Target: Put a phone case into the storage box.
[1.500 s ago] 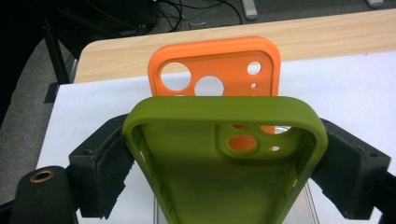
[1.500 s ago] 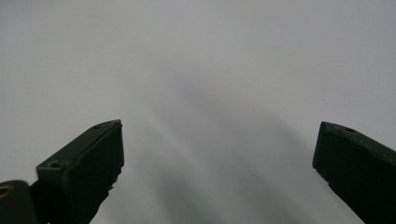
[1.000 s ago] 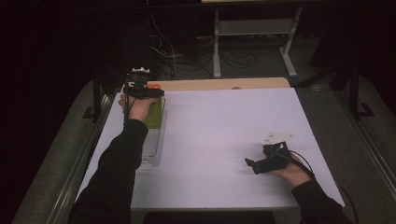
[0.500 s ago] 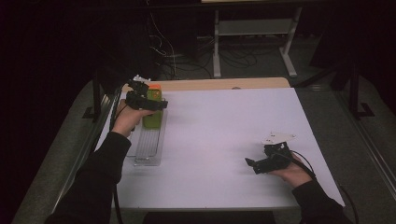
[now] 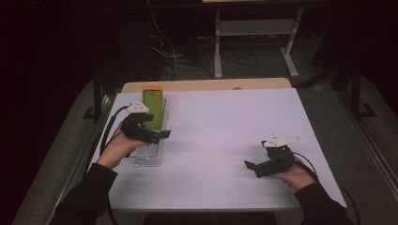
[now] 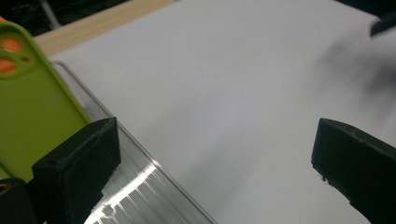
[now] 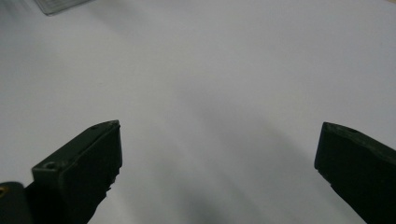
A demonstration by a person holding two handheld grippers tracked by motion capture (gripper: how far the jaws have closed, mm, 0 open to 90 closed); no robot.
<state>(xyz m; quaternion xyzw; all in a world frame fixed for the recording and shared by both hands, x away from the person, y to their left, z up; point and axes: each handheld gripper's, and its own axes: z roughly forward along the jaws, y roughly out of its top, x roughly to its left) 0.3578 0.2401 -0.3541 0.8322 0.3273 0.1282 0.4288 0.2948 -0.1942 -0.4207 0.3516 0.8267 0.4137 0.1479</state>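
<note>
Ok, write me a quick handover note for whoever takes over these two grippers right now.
Left gripper: open, holding nothing, hovering over the near half of the clear tray at the table's left edge.
Right gripper: open, holding nothing, low over the white table at the near right.
Green phone case, with orange showing at its top and camera cutouts, lies in the far end of the tray.
Done: the case sits in the tray, ungripped.
Left: cannot tell from the pictures; probably the case is the next thing to handle, with the left gripper nearest.
</note>
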